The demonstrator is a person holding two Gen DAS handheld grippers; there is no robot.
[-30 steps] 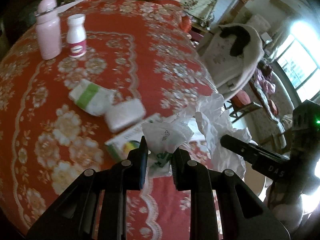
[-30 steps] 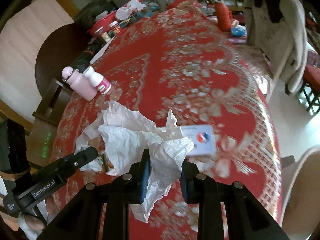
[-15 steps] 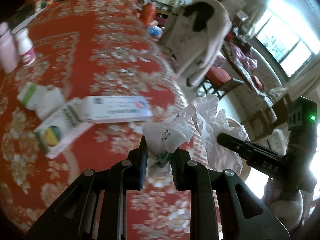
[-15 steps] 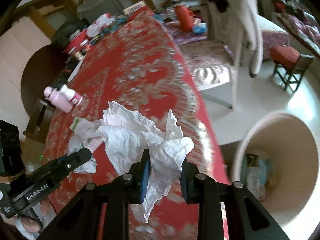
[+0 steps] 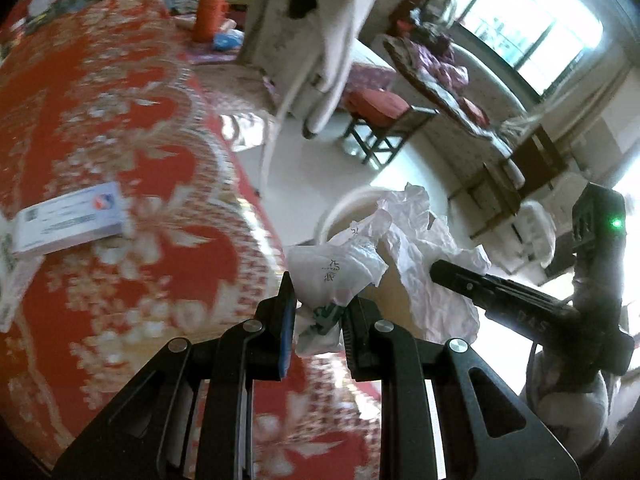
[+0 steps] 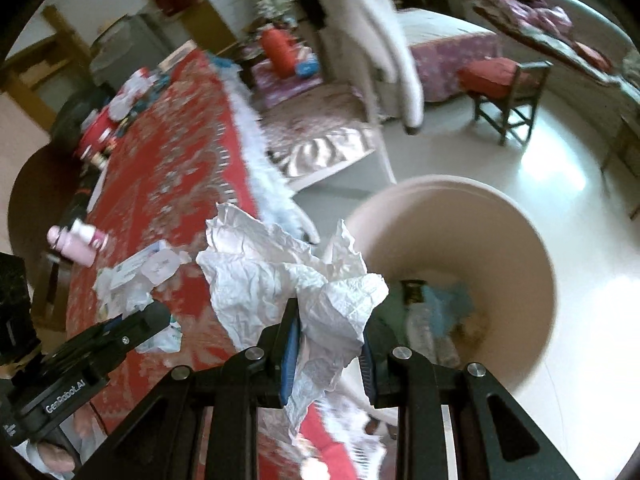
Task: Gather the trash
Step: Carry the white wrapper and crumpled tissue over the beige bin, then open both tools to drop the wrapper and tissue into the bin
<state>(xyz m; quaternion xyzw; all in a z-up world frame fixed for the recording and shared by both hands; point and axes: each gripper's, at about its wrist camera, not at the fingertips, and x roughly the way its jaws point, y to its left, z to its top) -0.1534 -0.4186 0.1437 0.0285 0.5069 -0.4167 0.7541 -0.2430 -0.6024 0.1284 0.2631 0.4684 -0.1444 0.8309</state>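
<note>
Both hands are carrying litter off a red patterned tablecloth (image 5: 120, 128) toward a cream waste bin (image 6: 532, 248) standing on the pale floor just beside the table's edge; the right gripper (image 6: 328, 344) is clenching a crumpled sheet of white paper (image 6: 272, 276), its jaws pressed on the wad; the left gripper (image 5: 318, 320) is pinching a scrunched white plastic wrapper (image 5: 332, 272) with green print; the bin's open mouth is lying below and to the right of the right gripper, with older rubbish showing at its bottom, and the right hand is the nearer of the two, its paper already overlapping the rim in its own view; in the left view only a sliver of rim is peeping out behind the wrapper. A second ago both cameras were looking across the table at a pink bottle (image 6: 68, 244) and a flat white box (image 5: 68, 220); the bin was nowhere in sight; now it is filling the right view, while both grips are unchanged.
</note>
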